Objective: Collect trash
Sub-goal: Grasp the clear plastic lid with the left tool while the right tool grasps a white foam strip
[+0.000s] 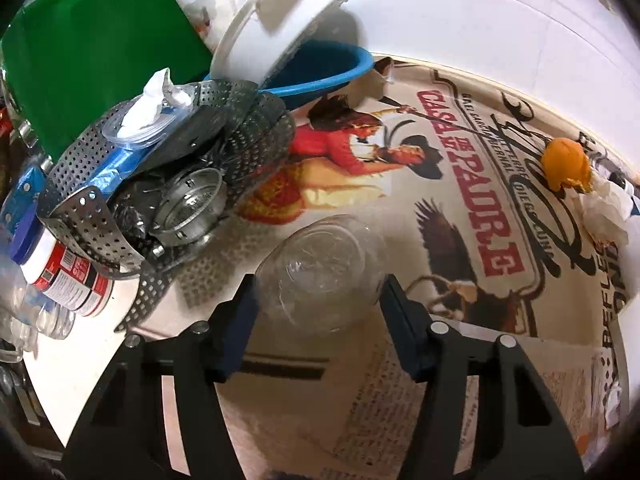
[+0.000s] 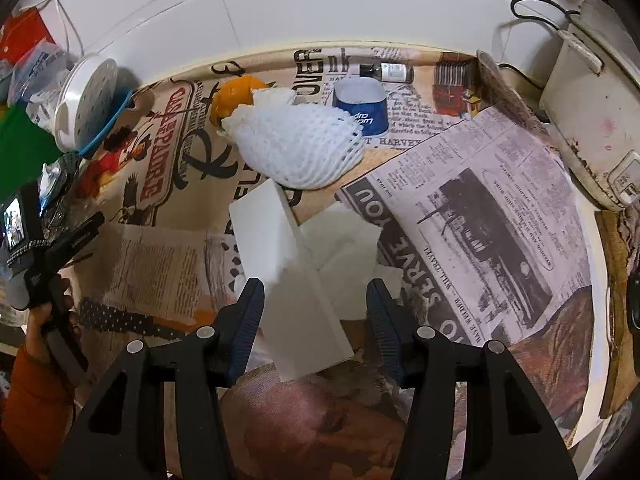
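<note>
A clear plastic cup [image 1: 320, 272] lies on its side on the printed table cover [image 1: 460, 208]. My left gripper [image 1: 320, 308] is shut on it, with a pad against each side. In the right wrist view a white foam slab [image 2: 288, 280] leans between the fingers of my right gripper [image 2: 316, 304]. That gripper is open, with a gap showing beside its right pad. White tissue [image 2: 344, 256] lies under the slab. Beyond it are a white foam fruit net [image 2: 296, 144] and an orange peel [image 2: 234, 98], the peel also at far right [image 1: 566, 164] beside crumpled tissue [image 1: 608, 212].
A metal steamer basket [image 1: 160, 184], green board [image 1: 92, 48], white lid [image 1: 280, 20], blue bowl [image 1: 320, 76] and spice jar [image 1: 60, 268] crowd the left. A blue tub [image 2: 360, 108], small bottle [image 2: 390, 72] and rice cooker [image 2: 592, 120] stand at the back. A hand [image 2: 48, 316] holds the left gripper's handle.
</note>
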{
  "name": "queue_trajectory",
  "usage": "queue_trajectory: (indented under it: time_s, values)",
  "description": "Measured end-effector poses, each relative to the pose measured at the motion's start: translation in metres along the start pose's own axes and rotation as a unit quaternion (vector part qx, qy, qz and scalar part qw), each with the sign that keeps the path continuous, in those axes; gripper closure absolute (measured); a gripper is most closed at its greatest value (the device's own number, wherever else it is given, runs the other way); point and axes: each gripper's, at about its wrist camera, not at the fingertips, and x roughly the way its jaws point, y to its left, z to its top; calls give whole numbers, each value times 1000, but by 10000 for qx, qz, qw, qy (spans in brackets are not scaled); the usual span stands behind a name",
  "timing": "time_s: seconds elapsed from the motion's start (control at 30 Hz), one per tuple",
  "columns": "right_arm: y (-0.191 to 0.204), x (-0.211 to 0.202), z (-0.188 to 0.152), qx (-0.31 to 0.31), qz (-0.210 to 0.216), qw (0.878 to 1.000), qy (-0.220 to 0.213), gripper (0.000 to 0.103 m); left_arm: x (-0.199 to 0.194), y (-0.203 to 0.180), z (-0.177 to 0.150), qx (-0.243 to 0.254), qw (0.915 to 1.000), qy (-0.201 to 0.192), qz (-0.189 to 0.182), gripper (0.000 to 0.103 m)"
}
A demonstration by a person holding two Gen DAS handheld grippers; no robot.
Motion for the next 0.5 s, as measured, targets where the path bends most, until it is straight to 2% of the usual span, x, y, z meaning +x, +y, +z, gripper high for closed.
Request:
queue_trajectory:
  time_s: [0.17, 0.37, 0.5]
  values:
    - [2, 1, -4, -102, 105, 9999, 30, 53, -23, -8, -11, 100, 9990, 51, -426, 43]
    - [16, 14, -12, -420, 334, 9985, 134, 53, -61, -31, -25, 609, 9942, 41, -881, 43]
    - [28, 35, -20, -714, 146, 9971, 237, 53, -80, -44, -33, 793, 9901, 24, -1156, 43]
